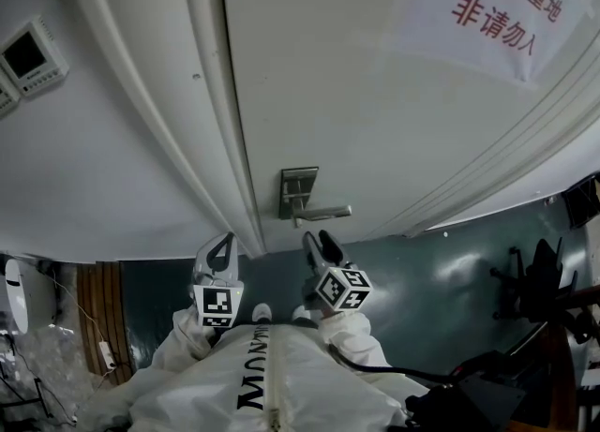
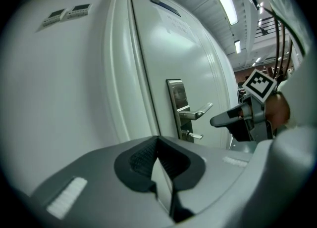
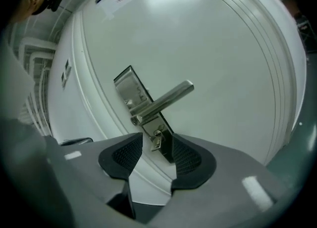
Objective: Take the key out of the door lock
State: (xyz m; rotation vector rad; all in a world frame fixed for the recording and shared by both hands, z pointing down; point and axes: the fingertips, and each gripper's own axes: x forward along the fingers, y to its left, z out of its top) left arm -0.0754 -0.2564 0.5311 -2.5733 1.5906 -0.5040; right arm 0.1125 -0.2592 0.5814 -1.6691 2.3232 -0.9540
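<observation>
Gaping, the right hand-held gripper [image 3: 156, 145] faces the key [image 3: 157, 139], just apart.

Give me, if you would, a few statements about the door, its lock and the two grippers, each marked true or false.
1. The small silver metal key sits in the lock just below the silver lever handle. True.
2. The right gripper is clamped on the key. False: its jaws stand apart and the key shows ahead of them, with neither pad pressing on it.
3. The left gripper holds the lever handle. False: its jaws are together on nothing, and it is held back from the door.
4. A white paper notice with red characters is stuck on the white door. True.
</observation>
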